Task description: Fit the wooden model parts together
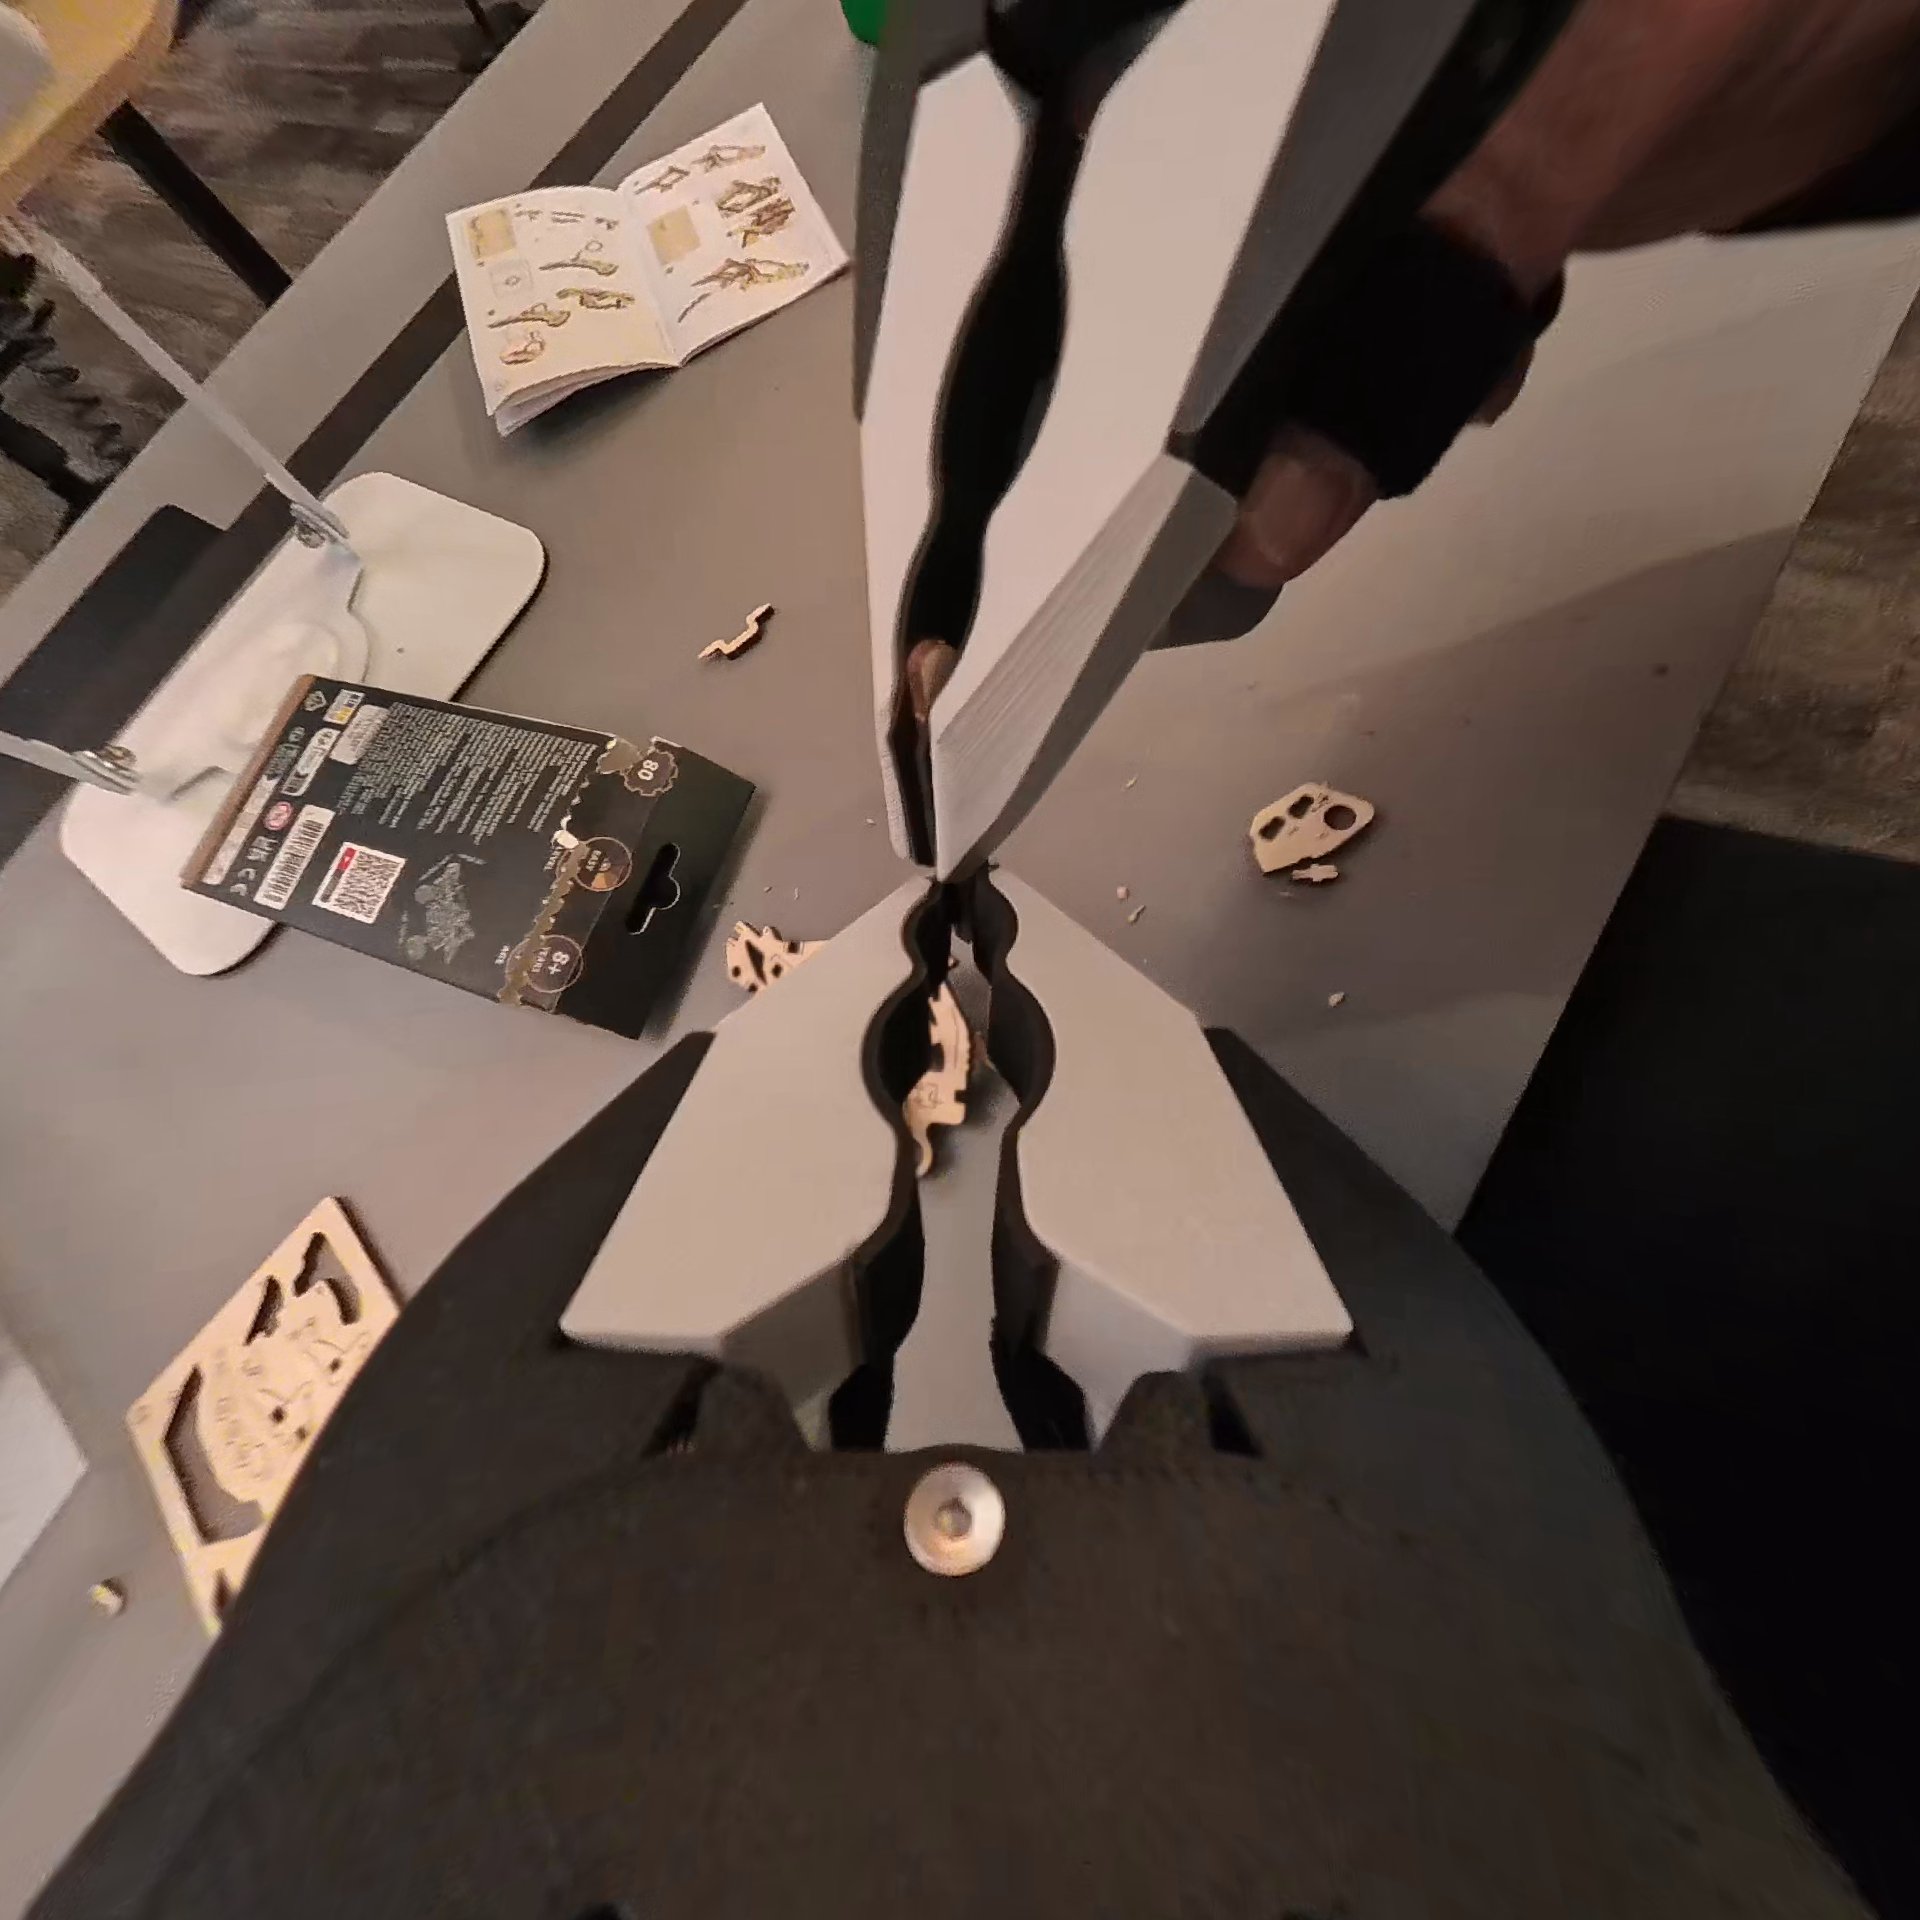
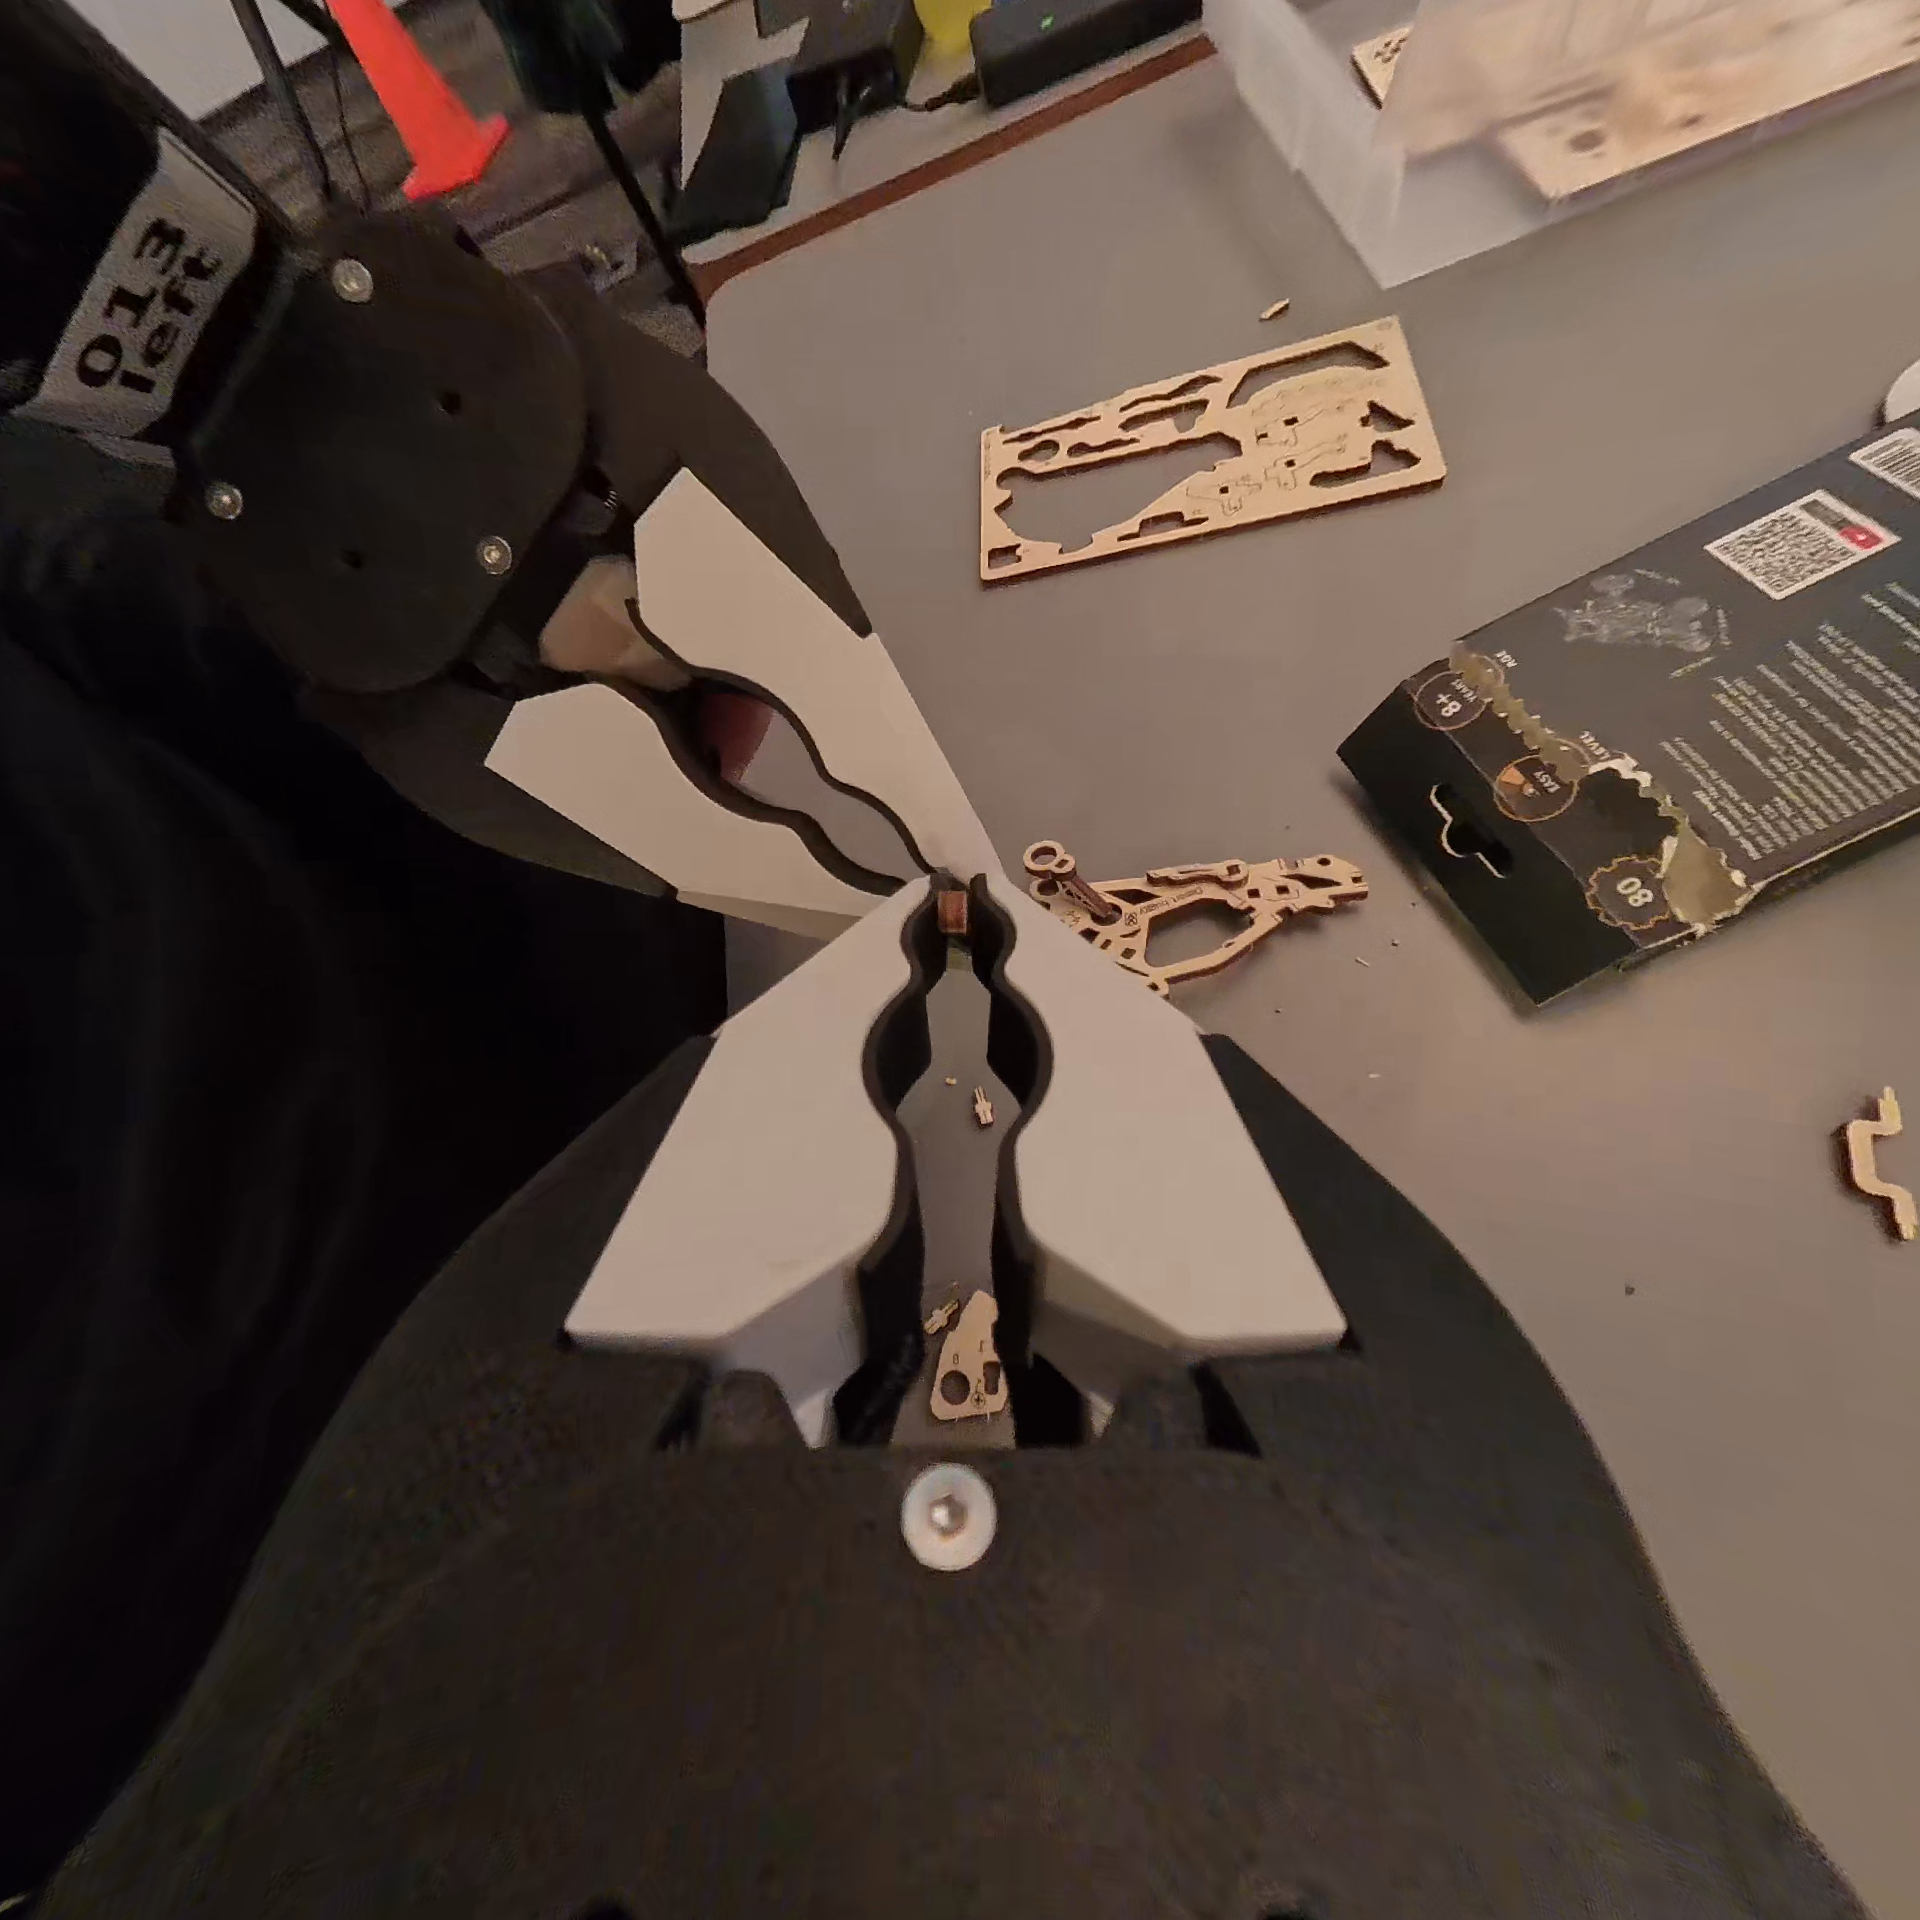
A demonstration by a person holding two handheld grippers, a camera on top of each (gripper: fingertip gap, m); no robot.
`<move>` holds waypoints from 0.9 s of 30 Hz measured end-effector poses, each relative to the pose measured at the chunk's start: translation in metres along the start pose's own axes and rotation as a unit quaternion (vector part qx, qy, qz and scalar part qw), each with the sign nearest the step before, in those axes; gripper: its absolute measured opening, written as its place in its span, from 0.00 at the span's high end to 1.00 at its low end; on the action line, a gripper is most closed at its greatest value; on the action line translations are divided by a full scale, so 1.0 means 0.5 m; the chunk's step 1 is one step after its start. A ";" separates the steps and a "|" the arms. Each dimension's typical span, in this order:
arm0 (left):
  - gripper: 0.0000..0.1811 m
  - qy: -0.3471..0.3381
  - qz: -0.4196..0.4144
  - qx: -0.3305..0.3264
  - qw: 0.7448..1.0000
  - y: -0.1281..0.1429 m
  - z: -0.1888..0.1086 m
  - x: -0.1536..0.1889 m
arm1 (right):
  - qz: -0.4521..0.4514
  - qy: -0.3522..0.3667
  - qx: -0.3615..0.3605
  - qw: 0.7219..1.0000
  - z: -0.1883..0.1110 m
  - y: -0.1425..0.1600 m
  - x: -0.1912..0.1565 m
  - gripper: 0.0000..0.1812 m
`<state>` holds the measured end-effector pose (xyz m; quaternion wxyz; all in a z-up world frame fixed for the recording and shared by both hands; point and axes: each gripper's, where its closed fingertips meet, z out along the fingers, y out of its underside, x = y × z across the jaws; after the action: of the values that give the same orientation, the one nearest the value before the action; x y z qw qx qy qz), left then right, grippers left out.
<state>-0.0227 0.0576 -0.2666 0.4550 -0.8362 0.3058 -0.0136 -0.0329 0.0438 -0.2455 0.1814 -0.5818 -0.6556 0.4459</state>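
This looks like a lab or workshop room set up for recording. A plain grey worktable (image 1: 644,540) carries a white stand base (image 1: 416,582) with thin metal rods, off to the left of the left gripper. Beyond the right gripper, past the table's far edge, an orange traffic cone (image 2: 416,94) stands on carpet beside black electronic boxes (image 2: 1081,42) and cables. A clear plastic bin (image 2: 1538,135) sits far right.

Grey-fingered black tool (image 1: 940,883), silver screw (image 1: 954,1521)
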 end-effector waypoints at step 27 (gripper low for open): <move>0.92 -0.075 0.100 -0.050 0.991 0.026 -0.011 -0.032 | 0.038 0.012 -0.033 0.999 0.011 0.011 0.034 1.00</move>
<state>-0.0438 0.0569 -0.2694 0.4330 -0.8220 0.3531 0.1102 -0.0380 0.0569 -0.2577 0.1531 -0.6176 -0.6450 0.4233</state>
